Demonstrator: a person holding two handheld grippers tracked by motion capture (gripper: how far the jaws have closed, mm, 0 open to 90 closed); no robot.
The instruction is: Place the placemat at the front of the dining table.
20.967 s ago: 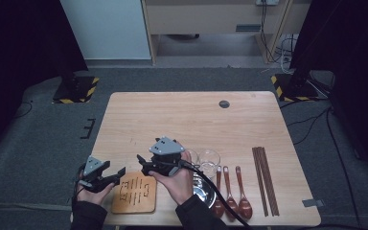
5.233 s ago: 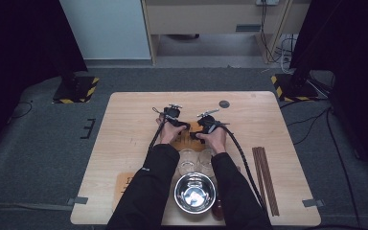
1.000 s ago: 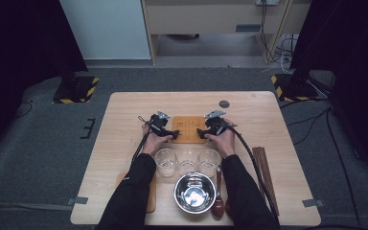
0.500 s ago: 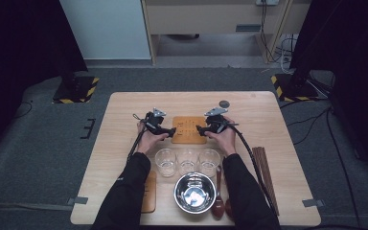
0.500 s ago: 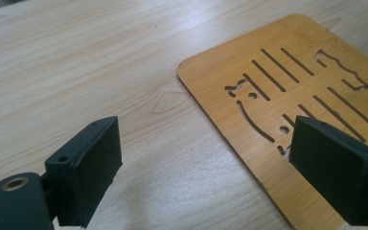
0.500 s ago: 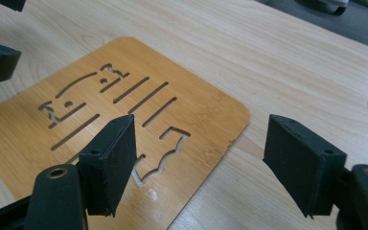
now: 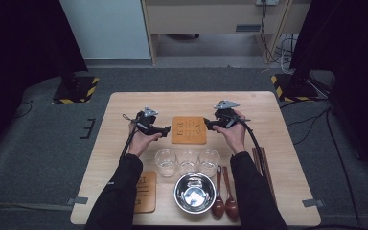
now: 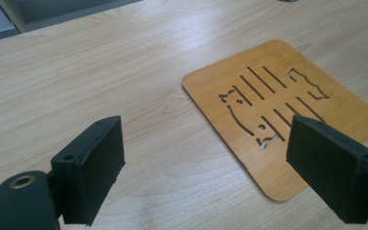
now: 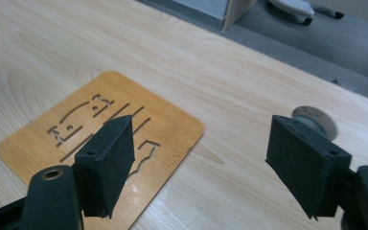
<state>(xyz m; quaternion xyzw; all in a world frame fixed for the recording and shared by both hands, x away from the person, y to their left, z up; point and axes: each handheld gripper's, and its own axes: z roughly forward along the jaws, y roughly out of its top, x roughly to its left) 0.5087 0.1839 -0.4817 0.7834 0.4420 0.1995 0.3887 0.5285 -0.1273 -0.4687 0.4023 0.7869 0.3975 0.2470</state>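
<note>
High view: coaster [image 7: 189,130] flat btwn both grippers' fingers [image 7: 166,129], untouched.

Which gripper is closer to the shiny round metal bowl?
Left, I'd say, though it's close. The left gripper hangs up-left of the shiny round metal bowl; the right gripper sits slightly farther back, above the bowl's right side.

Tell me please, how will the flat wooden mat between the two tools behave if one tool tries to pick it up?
The wooden mat looks thin and rigid, so it probably stays stiff, not floppy. It lies flat on the table, so an edge may be hard to catch; it might slide instead. The cut-out slots suggest it is light.
</note>
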